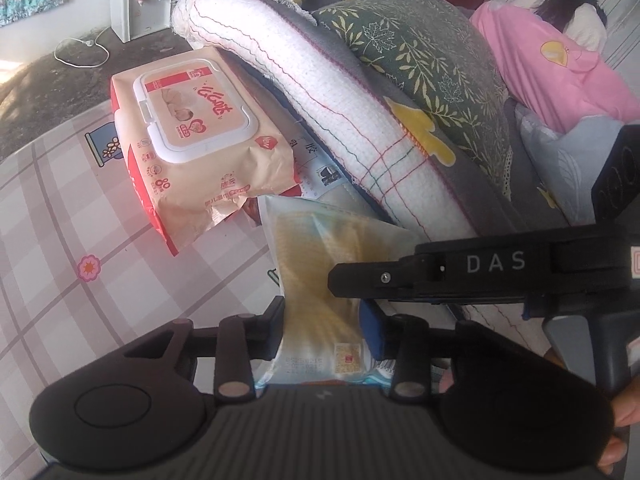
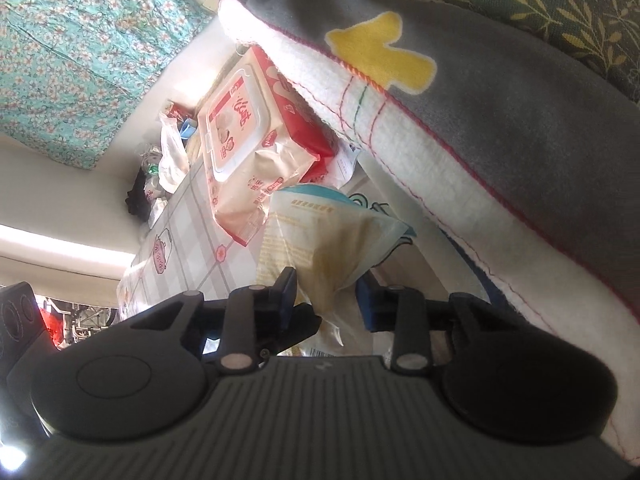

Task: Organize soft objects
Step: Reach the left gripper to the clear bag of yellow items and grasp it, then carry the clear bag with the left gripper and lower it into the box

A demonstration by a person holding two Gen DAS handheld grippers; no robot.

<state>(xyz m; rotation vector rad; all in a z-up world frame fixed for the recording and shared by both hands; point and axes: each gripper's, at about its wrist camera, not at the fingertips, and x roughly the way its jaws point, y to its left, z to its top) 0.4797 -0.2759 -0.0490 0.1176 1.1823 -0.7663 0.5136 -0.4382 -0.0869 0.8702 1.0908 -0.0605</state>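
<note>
Lying on the checked cloth (image 1: 80, 208), a soft yellow pouch (image 1: 320, 256) was held at its near end by both grippers. The left gripper (image 1: 320, 320) was closed narrow on the pouch, with a pad pressed on each side of it. The right gripper (image 2: 329, 300) was also seen with the pouch between its fingers, and its pads looked pressed on the pouch too. In the left view, the black finger of the right gripper was seen laid across the right side of the pouch. A pack of wipes (image 1: 192, 136) was seen just past the far end of the pouch, with one crinkled corner of the pack touching or nearly touching it. To the right of the pouch a folded white and grey blanket (image 1: 360, 128) was piled, and its edge hung over the far side of the pouch. A green leafy pillow (image 1: 424, 52) was set on top of the blanket. Some papers (image 1: 320, 168) were tucked under the blanket, between the pack and the pouch. Far behind the pack, a white water machine (image 1: 140, 0) was stood on the floor. Well past the pillow, a person in pink (image 1: 560, 64) was lying down.
</note>
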